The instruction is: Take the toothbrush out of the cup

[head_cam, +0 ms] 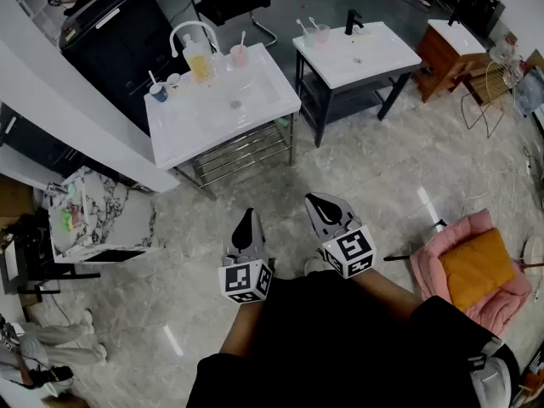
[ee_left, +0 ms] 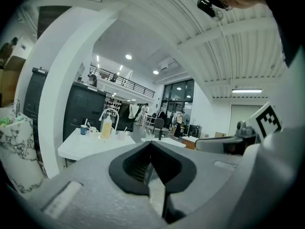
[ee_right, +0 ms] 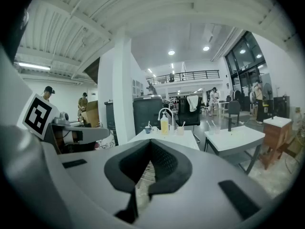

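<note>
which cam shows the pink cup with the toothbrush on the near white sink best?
Head view: the pale pink plastic cup stands unobstructed at the back edge of the white sink table, with the toothbrush sticking up from it. In the left gripper view and right gripper view it is only a tiny distant shape.

The head view looks steeply down from the person's head onto the floor (head_cam: pixel 365 168), with the left gripper (head_cam: pixel 247 219) and right gripper (head_cam: pixel 325 206) close at 6 o'clock and a white washstand (head_cam: pixel 212 117) well off at 11 o'clock. Each gripper view rides on its own gripper and faces almost level along its jaws, which fill the lower frame; the left gripper view has the far washstand at 10 o'clock and the other gripper at 3 o'clock, while the right gripper view has them at 12 and 9 o'clock. All three views share that washstand and its yellow bottle (head_cam: pixel 200 65).
</note>
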Motion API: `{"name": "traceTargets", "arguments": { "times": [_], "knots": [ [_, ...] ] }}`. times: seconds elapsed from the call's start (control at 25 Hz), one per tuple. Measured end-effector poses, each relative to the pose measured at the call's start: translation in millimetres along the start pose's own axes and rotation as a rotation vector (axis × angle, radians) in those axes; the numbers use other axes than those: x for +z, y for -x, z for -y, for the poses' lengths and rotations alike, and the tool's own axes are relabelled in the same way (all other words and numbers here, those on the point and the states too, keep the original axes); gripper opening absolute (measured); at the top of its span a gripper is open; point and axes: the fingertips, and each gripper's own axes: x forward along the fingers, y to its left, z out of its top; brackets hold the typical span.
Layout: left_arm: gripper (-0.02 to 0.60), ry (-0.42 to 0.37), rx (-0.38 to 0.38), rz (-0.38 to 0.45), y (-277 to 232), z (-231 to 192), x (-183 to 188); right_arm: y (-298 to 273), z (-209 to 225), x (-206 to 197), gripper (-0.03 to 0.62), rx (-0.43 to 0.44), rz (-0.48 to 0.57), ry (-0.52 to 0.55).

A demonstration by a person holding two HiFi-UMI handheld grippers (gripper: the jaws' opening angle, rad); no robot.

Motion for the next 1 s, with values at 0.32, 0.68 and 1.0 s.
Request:
{"name": "traceTargets", "arguments": {
  "times": [0.32,0.68,1.0],
  "knots": [
    [0.020,-0.010,0.007,0.017,-3,34,-6,30,40,-9,-0.002,-0.041,0.015,-0.053],
    [0.021,0.006,0.031,0.002,-8,41,-24,36,56,-38,-0.002,-0.020,-0.024,-0.078],
    [0.021,0.045,0.023,-0.019,-50,15,-32,-3,73,-42,-0.002,-0.025,-0.041,-0.059]
  ]
}}
